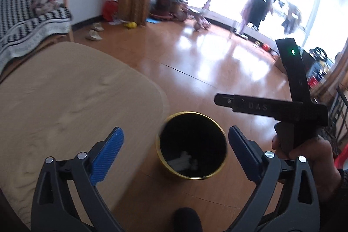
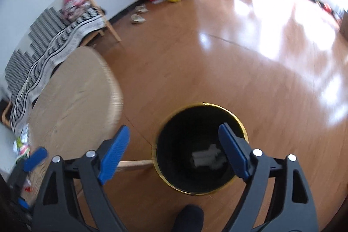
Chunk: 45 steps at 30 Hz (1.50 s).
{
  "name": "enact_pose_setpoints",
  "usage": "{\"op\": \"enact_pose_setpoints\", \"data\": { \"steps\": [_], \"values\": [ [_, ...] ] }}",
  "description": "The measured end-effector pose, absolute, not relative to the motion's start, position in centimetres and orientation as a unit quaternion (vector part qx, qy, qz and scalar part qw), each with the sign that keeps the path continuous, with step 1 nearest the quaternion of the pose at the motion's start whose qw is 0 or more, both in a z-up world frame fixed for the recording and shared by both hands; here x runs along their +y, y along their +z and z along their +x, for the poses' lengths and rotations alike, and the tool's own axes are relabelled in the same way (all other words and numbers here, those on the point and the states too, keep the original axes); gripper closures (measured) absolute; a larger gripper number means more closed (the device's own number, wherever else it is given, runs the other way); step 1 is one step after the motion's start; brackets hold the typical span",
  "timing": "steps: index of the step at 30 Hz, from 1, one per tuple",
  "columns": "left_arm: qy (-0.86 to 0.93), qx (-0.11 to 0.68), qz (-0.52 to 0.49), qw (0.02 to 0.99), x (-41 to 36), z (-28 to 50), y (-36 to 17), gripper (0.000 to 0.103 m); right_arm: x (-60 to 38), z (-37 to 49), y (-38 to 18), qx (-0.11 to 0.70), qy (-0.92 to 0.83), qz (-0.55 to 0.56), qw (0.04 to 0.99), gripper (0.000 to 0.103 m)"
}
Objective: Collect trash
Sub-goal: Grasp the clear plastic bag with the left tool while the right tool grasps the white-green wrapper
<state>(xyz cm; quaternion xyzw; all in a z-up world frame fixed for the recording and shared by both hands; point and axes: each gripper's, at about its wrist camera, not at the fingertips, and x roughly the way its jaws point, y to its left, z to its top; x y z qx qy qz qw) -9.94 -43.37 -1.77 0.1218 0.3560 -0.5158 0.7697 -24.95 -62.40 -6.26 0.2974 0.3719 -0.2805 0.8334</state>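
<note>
The left gripper (image 1: 175, 146) and the right gripper (image 2: 174, 145) both hang with jaws wide apart and hold nothing. Below them a black bin (image 2: 200, 111) with pale trash (image 2: 206, 157) inside stands on the glossy wooden floor (image 2: 239, 69), beside a light wooden table (image 1: 65, 90).

Two fisheye views, each looking forward and down along an open blue-padded tool, left (image 1: 175, 150) and right (image 2: 173, 152), from close above a gold-rimmed black bin (image 1: 191, 146) (image 2: 201, 150), sharing that bin, the counter (image 1: 65, 97) (image 2: 76, 97) edge and the wooden floor (image 1: 195, 62) (image 2: 217, 58).
</note>
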Motion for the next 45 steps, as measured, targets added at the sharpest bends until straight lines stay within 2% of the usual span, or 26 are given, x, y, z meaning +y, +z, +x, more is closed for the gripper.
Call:
{"op": "enact_pose_setpoints", "data": {
  "steps": [12, 19, 24, 34, 36, 37, 38, 41, 45],
  "values": [
    [-0.291, 0.369, 0.022, 0.883, -18.6, 0.7, 2.7, 0.009, -41.3, -7.8, -0.6, 0.393, -0.049, 0.215, 0.893, 0.019],
    [-0.183, 0.386, 0.013, 0.904, -6.1, 4.6, 1.5, 0.009, -30.4, -1.1, -0.1, 0.416, 0.036, 0.168, 0.893, 0.019],
    [-0.158, 0.403, 0.024, 0.901, -2.7, 6.4, -0.3, 0.009, -26.0, 1.6, -1.1, 0.434, 0.06, 0.136, 0.889, 0.019],
    [-0.146, 0.422, 0.043, 0.894, -3.7, 9.4, -4.2, 0.009, -22.7, 4.7, -3.5, 0.462, 0.076, 0.111, 0.877, 0.019],
    [-0.152, 0.418, 0.042, 0.895, -3.5, 9.8, -4.1, 0.028, -22.5, 4.8, -3.7, 0.465, 0.079, 0.108, 0.875, 0.019],
    [-0.156, 0.419, 0.038, 0.894, -3.4, 9.8, -4.0, 0.049, -22.4, 5.0, -3.9, 0.466, 0.081, 0.106, 0.875, 0.019],
    [-0.161, 0.423, 0.031, 0.891, -3.4, 9.8, -3.8, 0.062, -22.3, 5.1, -4.0, 0.467, 0.082, 0.104, 0.874, 0.019],
    [-0.167, 0.421, 0.022, 0.891, -3.2, 9.4, -3.2, 0.078, -21.8, 5.4, -4.2, 0.471, 0.091, 0.095, 0.872, 0.019],
    [-0.166, 0.415, 0.011, 0.894, -2.2, 8.8, -1.9, 0.084, -20.8, 5.8, -4.5, 0.472, 0.1, 0.084, 0.872, 0.019]
  ]
}}
